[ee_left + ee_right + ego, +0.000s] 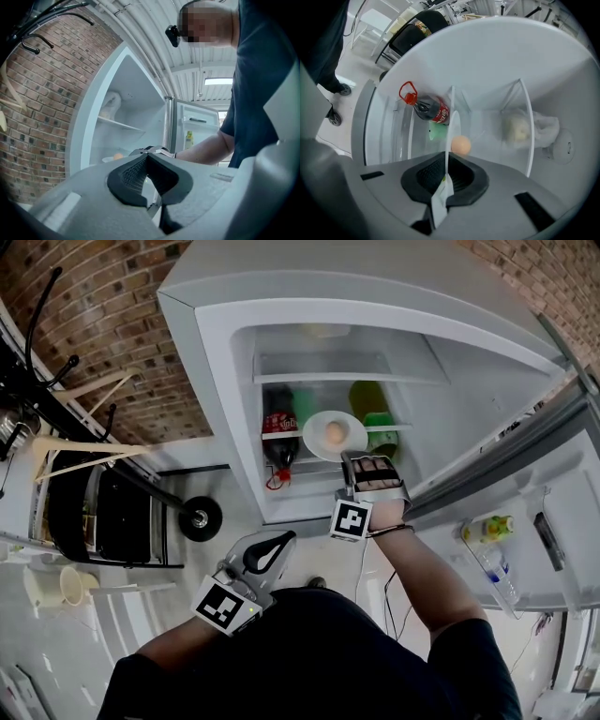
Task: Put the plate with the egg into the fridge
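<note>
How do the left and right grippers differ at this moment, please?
The right gripper is shut on the rim of the plate, with the egg on it; the left gripper is shut on nothing. The right gripper is up at the open fridge; the left gripper is held low by the person. Both have closed jaws.

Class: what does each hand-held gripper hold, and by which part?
Right hand-held gripper: the plate with the egg, pinched at its near rim. Left hand-held gripper: nothing, jaws together.
</note>
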`<control>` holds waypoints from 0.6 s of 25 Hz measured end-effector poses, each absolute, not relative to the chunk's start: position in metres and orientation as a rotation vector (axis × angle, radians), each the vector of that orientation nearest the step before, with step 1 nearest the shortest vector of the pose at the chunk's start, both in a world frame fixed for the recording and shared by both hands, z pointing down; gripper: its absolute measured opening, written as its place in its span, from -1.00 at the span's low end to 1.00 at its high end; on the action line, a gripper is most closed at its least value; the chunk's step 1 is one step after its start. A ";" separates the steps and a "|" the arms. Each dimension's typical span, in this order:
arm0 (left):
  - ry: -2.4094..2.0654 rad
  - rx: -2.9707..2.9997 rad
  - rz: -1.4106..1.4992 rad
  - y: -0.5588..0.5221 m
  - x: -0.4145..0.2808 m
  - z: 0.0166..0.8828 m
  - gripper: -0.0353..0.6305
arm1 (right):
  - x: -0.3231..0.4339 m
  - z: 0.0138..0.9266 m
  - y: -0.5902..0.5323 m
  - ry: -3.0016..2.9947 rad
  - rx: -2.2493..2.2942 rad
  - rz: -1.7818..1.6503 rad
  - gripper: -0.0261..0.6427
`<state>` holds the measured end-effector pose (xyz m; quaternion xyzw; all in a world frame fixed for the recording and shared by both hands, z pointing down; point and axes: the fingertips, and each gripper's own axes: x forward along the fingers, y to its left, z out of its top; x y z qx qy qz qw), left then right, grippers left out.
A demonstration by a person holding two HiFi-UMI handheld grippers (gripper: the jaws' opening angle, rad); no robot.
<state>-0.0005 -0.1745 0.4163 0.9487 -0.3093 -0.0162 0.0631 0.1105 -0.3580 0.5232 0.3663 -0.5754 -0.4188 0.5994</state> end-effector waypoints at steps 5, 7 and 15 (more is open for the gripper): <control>-0.949 2.865 -0.049 -0.175 -0.003 0.416 -0.88 | 0.111 0.527 -0.371 -1.316 0.826 -0.963 -0.86; -0.953 2.861 -0.048 -0.174 -0.003 0.417 -0.88 | 0.111 0.528 -0.377 -1.315 0.827 -0.962 -0.86; -0.967 2.857 -0.046 -0.173 -0.009 0.417 -0.88 | 0.110 0.536 -0.397 -1.340 0.747 -0.911 -0.84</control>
